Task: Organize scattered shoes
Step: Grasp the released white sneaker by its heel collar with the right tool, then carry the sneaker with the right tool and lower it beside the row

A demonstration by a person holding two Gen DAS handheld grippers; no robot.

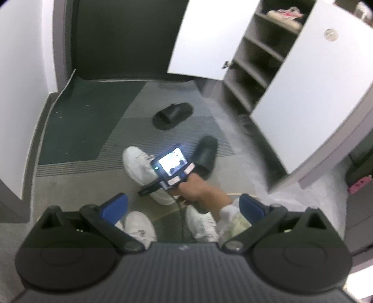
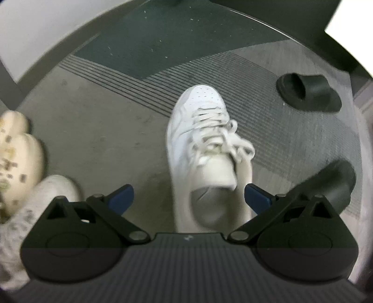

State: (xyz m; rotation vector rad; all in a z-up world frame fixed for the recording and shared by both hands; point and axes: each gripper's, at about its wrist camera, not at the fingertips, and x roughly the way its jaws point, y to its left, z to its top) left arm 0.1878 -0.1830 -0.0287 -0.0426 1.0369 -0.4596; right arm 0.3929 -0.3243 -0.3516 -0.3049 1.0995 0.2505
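Observation:
A white lace-up sneaker [image 2: 198, 139] lies on the grey floor, toe pointing away. Its heel end sits between the spread blue fingertips of my right gripper [image 2: 190, 197], which is open; the right fingertip [image 2: 256, 197] is close to the heel collar. In the left wrist view the same sneaker [image 1: 137, 167] is partly hidden by the right gripper's screen-backed body [image 1: 172, 165], held by a hand [image 1: 198, 191]. My left gripper [image 1: 184, 205] hangs open higher up, holding nothing. Two black slides lie apart: one far [image 1: 172, 115] [image 2: 310, 93], one nearer [image 1: 206, 153] [image 2: 333, 184].
A shoe cabinet [image 1: 254, 60] stands at the right with both white doors [image 1: 310, 93] swung open, and a pink-and-white pair [image 1: 286, 15] sits on an upper shelf. A dark doormat [image 1: 81, 121] lies by the door. The person's own white shoes [image 1: 139, 227] stand below my left gripper.

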